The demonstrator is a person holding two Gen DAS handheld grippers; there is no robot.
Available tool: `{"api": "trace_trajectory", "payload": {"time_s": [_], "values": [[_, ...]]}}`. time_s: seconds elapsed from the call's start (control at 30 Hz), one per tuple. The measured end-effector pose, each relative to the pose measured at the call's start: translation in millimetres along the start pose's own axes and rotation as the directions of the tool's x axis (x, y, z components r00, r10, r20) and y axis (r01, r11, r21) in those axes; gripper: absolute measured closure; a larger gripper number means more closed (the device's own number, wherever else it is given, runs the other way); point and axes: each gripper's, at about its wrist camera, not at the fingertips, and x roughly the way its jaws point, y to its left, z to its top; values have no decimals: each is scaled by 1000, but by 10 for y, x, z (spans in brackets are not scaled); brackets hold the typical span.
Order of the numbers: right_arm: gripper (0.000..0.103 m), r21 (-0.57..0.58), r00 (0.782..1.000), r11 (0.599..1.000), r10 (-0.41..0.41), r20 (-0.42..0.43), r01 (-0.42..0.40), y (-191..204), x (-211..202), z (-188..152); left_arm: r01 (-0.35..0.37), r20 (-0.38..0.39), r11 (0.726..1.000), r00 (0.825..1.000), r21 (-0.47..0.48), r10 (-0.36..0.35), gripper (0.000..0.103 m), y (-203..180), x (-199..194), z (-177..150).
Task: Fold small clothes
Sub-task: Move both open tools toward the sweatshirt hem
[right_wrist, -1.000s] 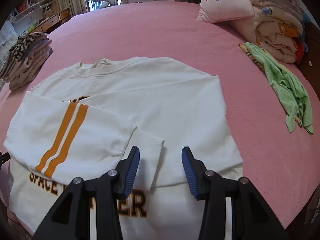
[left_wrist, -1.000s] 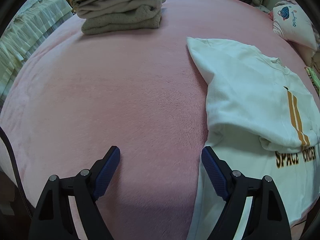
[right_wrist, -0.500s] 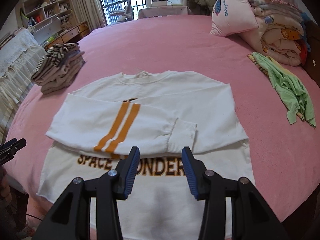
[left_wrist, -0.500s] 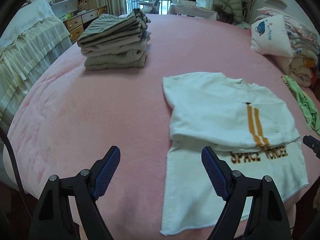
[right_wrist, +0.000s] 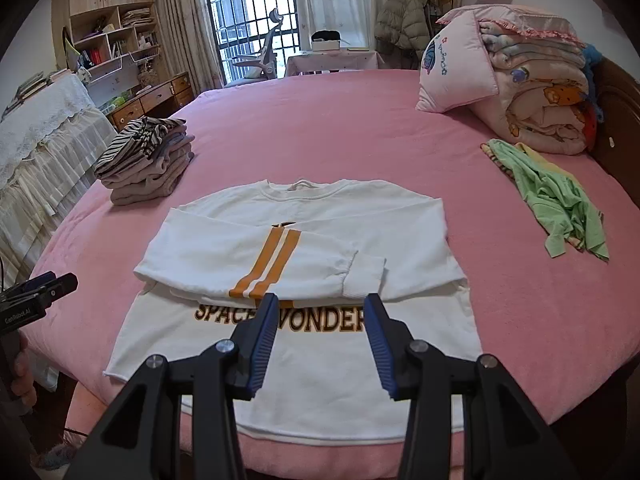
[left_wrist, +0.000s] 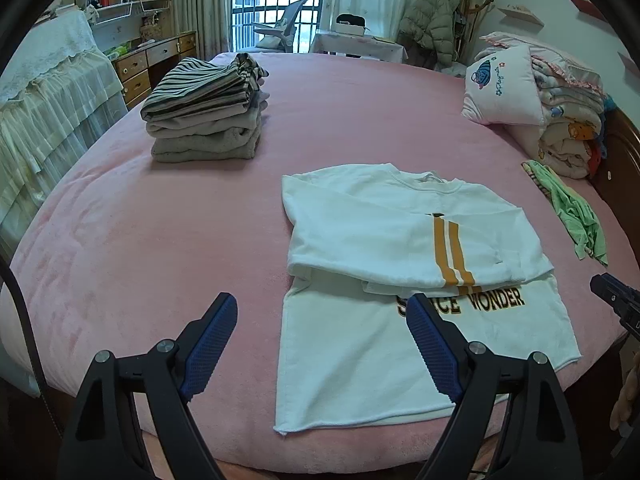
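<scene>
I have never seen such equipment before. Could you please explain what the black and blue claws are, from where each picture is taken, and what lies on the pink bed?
The claws are two-finger grippers, one held in each of a person's hands. Each picture comes from a camera on one gripper, looking along its fingers. The left gripper and right gripper are both open and hold nothing. On the pink bed lies a white sweatshirt with its sleeves folded across the chest. There is also a stack of folded clothes, a crumpled green garment, a pillow and folded quilts.
</scene>
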Motion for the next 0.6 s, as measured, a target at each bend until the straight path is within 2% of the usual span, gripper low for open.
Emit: {"api": "trace_trajectory", "payload": {"time_s": [0.27,0.5,0.6], "values": [[59,-4,999,999,-44,-23,44,-86,9,-211,-1,-28,1000,1000,7,2,17,-26,13,-176],[59,69,994,996,-53,-93,60,-364,175,-394,-67,-79,997,994,46,71,17,-3,243,-379],[59,90,992,993,-67,-111,77,-517,209,-490,-71,-117,997,990,36,75,17,96,345,-485]]}}
